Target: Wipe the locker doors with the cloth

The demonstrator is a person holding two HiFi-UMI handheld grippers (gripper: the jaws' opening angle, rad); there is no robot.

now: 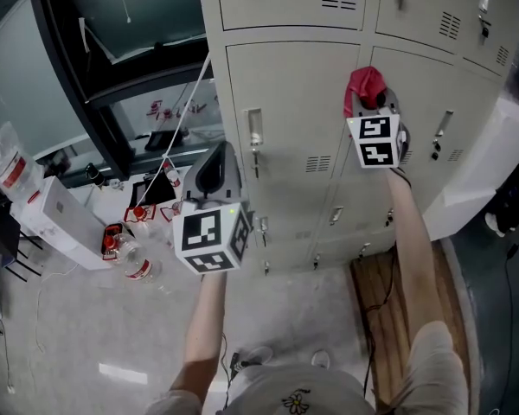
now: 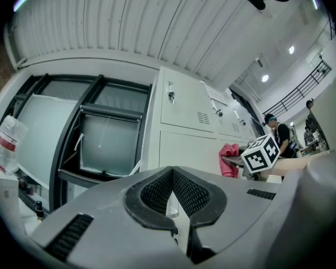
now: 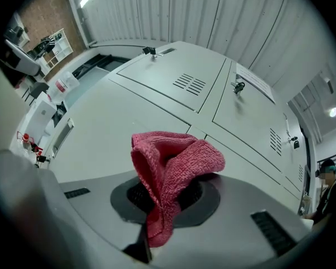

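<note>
Up at the locker door [image 1: 294, 102], the right gripper [image 1: 374, 109] is clamped on the cloth [image 1: 364, 85]; it looks soft and light, probably best held bunched; the left gripper [image 1: 214, 164] is closed and empty.

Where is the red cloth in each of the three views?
Head view: the cloth is upper right, at the tip of the right gripper, in front of the lockers.
Left gripper view: right of centre, just left of that gripper's marker cube.
Right gripper view: centre, pinched between the jaws.
Shared landmark: the grey lockers stand behind the cloth in all three views.
</note>
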